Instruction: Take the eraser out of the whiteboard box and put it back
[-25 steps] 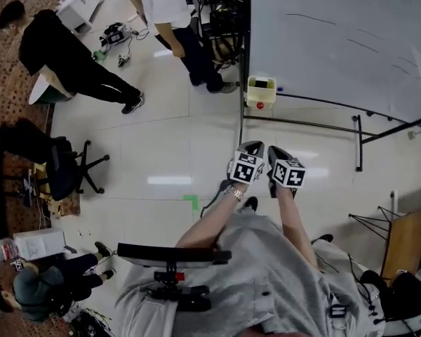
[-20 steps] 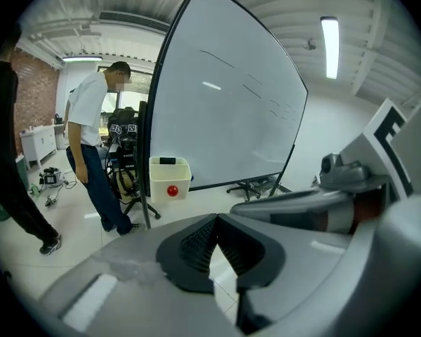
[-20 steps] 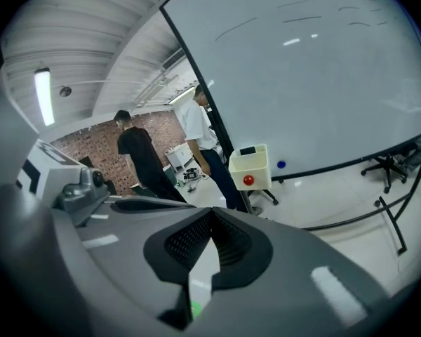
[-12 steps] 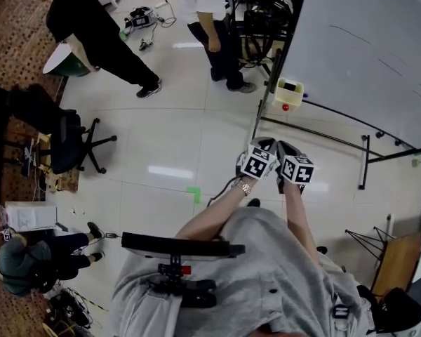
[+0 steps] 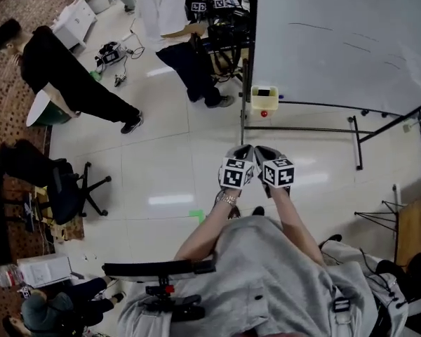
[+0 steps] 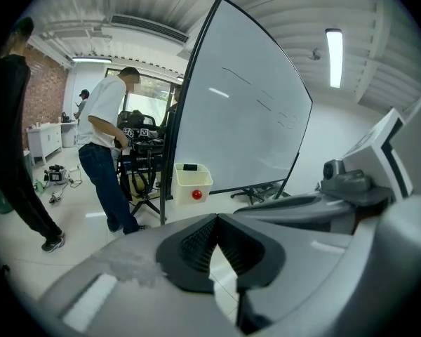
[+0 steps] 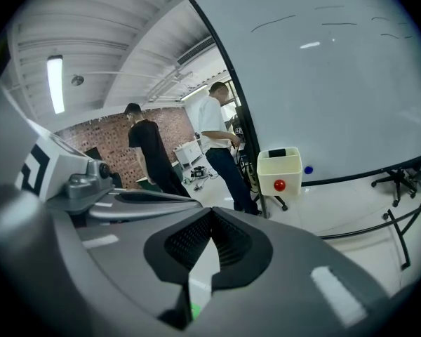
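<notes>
A cream whiteboard box [image 5: 264,102] hangs at the lower left corner of the whiteboard [image 5: 337,41], with a red dot on its front. The dark eraser [image 5: 264,93] lies in its top. The left gripper view shows the box [image 6: 192,182] and eraser [image 6: 190,167] some way ahead; so does the right gripper view, box [image 7: 278,170] and eraser [image 7: 278,152]. My left gripper [image 5: 244,150] and right gripper [image 5: 262,152] are held side by side above the floor, short of the box. Both are shut on nothing, left gripper [image 6: 216,216] and right gripper [image 7: 210,213].
A person in white [image 5: 170,20] stands by an equipment stand [image 5: 224,30] left of the board. Another in black [image 5: 63,62] bends at far left. The board's floor rails [image 5: 302,127] run right of the box. An office chair [image 5: 74,181] stands left, a wooden board [image 5: 407,237] at right.
Both grippers have moved a little nearer the whiteboard box, still side by side and shut. The head view has swung about.
</notes>
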